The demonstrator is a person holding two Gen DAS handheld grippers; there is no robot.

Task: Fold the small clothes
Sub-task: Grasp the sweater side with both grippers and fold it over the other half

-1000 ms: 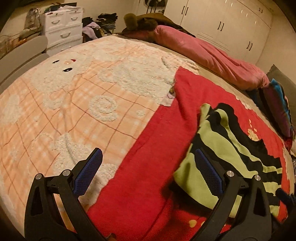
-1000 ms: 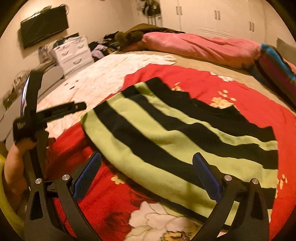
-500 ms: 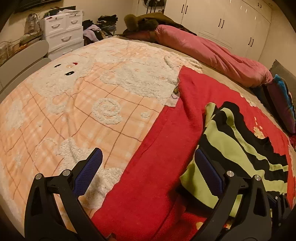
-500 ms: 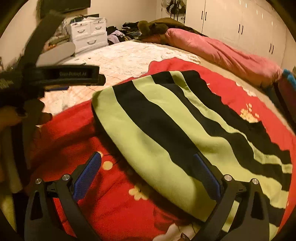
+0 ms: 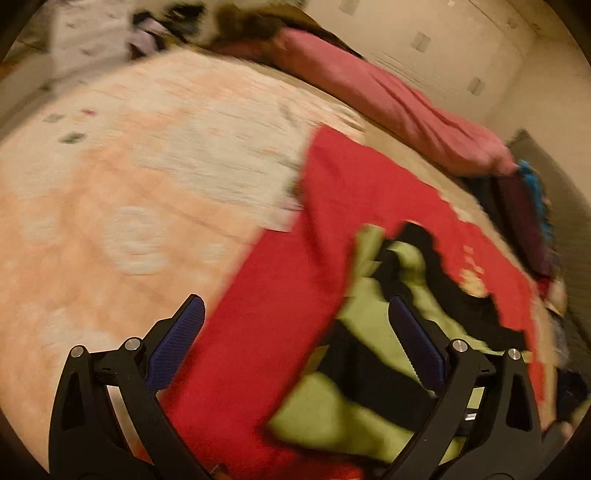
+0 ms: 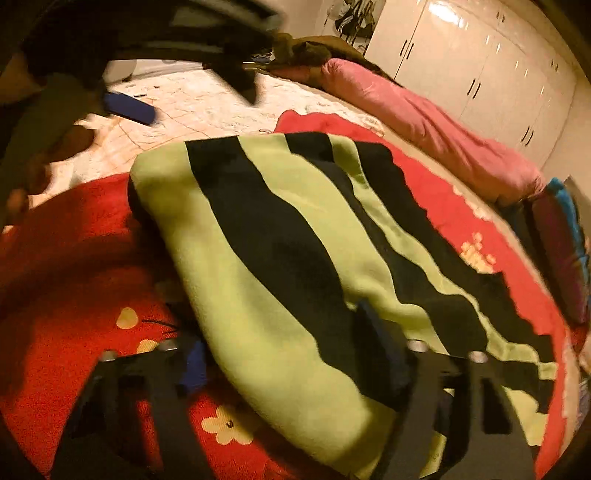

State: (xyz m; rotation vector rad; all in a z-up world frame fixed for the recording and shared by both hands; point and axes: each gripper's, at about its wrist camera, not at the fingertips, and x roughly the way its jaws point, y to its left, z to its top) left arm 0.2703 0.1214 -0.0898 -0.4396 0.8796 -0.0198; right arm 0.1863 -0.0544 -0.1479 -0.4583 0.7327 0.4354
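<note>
A green and black striped garment (image 6: 295,258) lies partly folded on a red flowered blanket (image 6: 66,295). In the left wrist view the garment (image 5: 369,369) is at the lower right, under my right finger. My left gripper (image 5: 295,332) is open and empty above the red blanket's (image 5: 295,314) left edge. My right gripper (image 6: 280,347) is open, blurred, with the garment's near edge between its fingers. The left gripper also shows at the top left of the right wrist view (image 6: 184,55).
A peach and white plush blanket (image 5: 110,184) covers the bed's left half. A pink duvet (image 5: 388,103) lies along the far side. White wardrobes (image 6: 480,55) stand behind. Dark cushions (image 6: 561,251) sit at the right. White drawers (image 5: 85,33) stand at the far left.
Both grippers moved toward the garment and the views are blurred. The garment sits closer and larger in both views. Both jaws stay open.
</note>
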